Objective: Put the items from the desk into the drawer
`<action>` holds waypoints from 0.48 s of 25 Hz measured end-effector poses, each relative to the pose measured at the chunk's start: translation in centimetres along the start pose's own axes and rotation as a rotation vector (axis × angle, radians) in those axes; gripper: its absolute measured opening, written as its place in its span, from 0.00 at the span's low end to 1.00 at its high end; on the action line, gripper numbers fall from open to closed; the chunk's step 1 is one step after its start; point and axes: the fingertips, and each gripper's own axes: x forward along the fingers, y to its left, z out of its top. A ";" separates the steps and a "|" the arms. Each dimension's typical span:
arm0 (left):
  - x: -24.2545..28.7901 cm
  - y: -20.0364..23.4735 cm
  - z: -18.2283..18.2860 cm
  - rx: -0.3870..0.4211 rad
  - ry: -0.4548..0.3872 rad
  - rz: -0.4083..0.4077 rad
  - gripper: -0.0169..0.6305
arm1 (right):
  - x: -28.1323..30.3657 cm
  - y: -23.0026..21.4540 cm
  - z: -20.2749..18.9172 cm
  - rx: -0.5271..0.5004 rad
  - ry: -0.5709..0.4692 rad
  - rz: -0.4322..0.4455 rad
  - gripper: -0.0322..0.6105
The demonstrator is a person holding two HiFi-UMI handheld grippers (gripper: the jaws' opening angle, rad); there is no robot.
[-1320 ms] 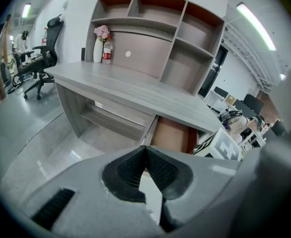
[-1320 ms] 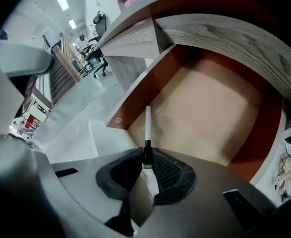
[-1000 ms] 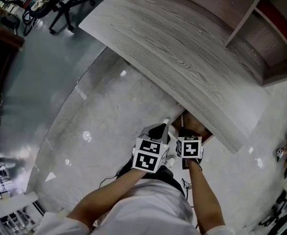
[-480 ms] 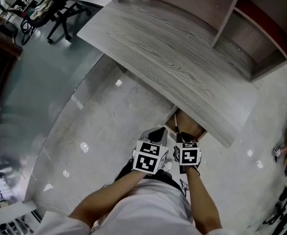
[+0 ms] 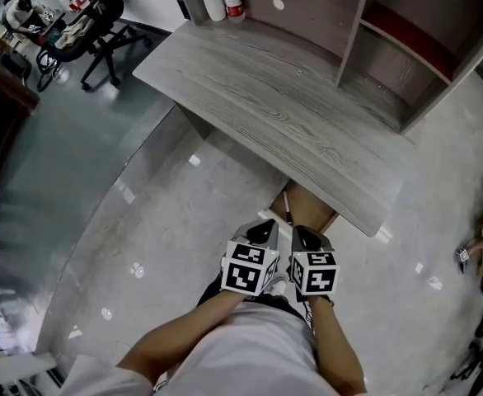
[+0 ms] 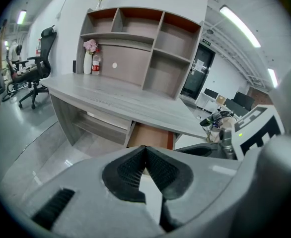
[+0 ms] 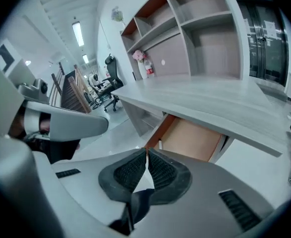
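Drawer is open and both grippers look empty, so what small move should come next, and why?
Probably step closer and reach the left gripper toward the bottle beside the vase at the far corner of the desk. The jaws of it and the right gripper are together on nothing, and the drawer already stands open.

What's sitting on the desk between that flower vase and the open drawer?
Nothing. The desk top is bare all the way from the vase to the drawer, as the head view and the left gripper view both show.
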 end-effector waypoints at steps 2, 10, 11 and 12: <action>-0.9 -0.5 0.1 0.000 -0.018 0.003 0.03 | -1.5 0.8 0.7 -0.008 -0.043 0.009 0.06; -4.0 -3.6 0.2 0.052 -0.078 -0.010 0.03 | -7.6 3.5 3.0 -0.043 -0.197 0.041 0.05; -4.4 -4.0 0.1 0.060 -0.088 -0.011 0.03 | -8.2 3.7 3.1 -0.047 -0.211 0.043 0.05; -4.8 -4.4 0.0 0.070 -0.100 -0.011 0.03 | -8.8 4.0 3.1 -0.049 -0.222 0.045 0.05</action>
